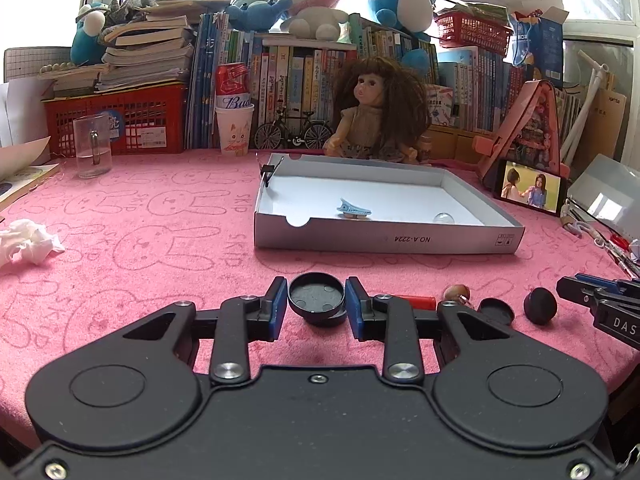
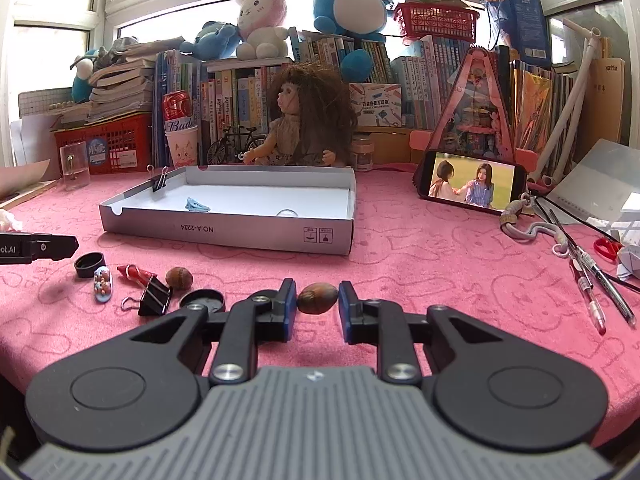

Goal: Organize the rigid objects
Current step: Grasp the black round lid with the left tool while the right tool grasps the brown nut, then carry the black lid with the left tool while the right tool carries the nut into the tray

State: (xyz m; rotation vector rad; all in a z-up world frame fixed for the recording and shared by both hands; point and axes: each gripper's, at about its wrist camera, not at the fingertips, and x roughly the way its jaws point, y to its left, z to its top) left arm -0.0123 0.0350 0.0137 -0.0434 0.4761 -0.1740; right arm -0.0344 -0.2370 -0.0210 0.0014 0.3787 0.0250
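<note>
Left gripper (image 1: 316, 300) jaws clamped a black cap (image 1: 316, 298); right gripper (image 2: 318, 300) jaws pinched a nut (image 2: 318, 298) (right view only); bare pink bench (image 1: 160, 240) lay before the box (image 1: 384, 240).

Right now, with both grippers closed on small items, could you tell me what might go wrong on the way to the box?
1. The brown nut is rounded and held only at its ends by the right gripper; it could squirt out and roll.
2. The left gripper pinches the black cap by its rim; it may tilt free.
3. The box's near wall could catch a low carry.
</note>
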